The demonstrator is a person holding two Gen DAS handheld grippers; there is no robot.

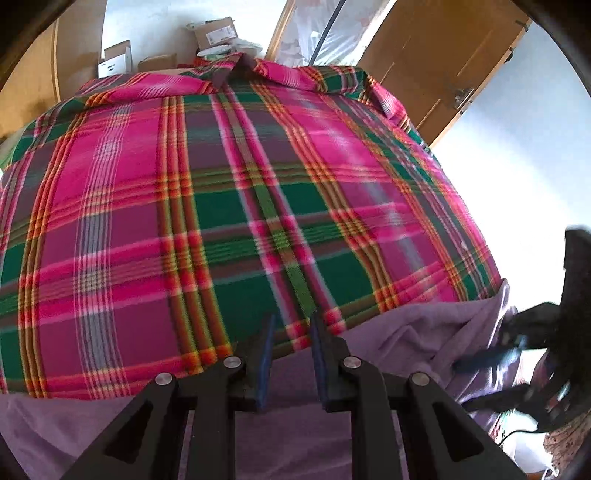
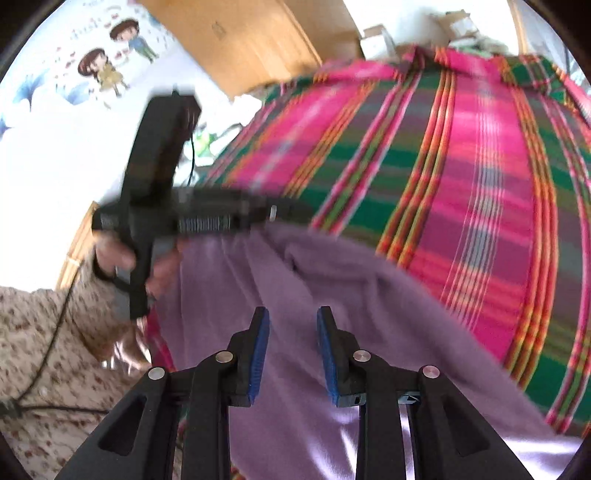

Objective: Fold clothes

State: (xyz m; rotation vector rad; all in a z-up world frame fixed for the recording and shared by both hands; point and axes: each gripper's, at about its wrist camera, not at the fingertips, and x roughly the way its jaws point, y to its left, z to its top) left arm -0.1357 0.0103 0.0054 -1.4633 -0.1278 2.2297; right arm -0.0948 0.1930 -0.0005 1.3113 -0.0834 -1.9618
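A purple garment lies crumpled along the near edge of a pink, green and orange plaid cloth that is spread wide. My left gripper is open, its blue pads just above the plaid cloth's near hem with nothing between them. In the right wrist view the purple garment fills the foreground. My right gripper hovers open over it. The left gripper shows blurred at the left, held by a hand, its tip at the seam between purple and plaid cloth. The right gripper shows blurred at the right edge.
Cardboard boxes and a white box stand behind the cloth's far edge. A wooden door is at the back right. A person's patterned sleeve and a black cable are at the lower left. A cartoon wall sticker is behind.
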